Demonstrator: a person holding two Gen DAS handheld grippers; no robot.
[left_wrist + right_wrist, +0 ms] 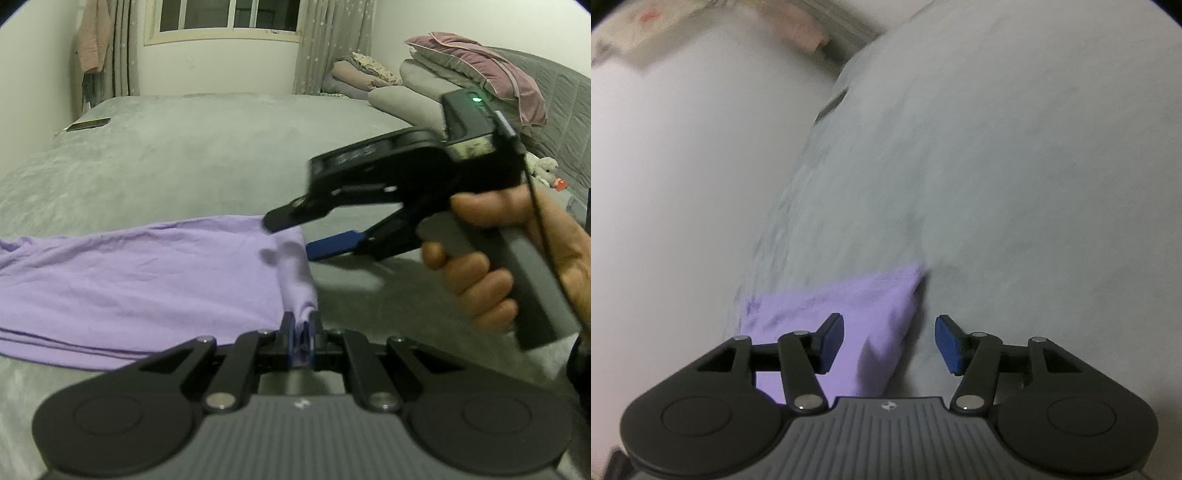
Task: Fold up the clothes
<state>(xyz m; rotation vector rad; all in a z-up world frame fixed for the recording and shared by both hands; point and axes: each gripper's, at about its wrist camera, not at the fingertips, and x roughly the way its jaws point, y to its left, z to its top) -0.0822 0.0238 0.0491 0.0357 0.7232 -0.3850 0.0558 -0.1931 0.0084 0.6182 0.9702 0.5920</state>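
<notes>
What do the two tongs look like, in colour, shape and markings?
Both are black linkage tongs with blue pads, round black discs at each side and a ribbed grey body bearing a small white mark. The right tongs have a grey handle, a green light on top and a thin black cable. The left tongs look the same.

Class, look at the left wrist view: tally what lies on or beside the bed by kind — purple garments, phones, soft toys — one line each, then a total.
Purple garment: 1
Phone: 1
Soft toy: 1
Total: 3
</notes>
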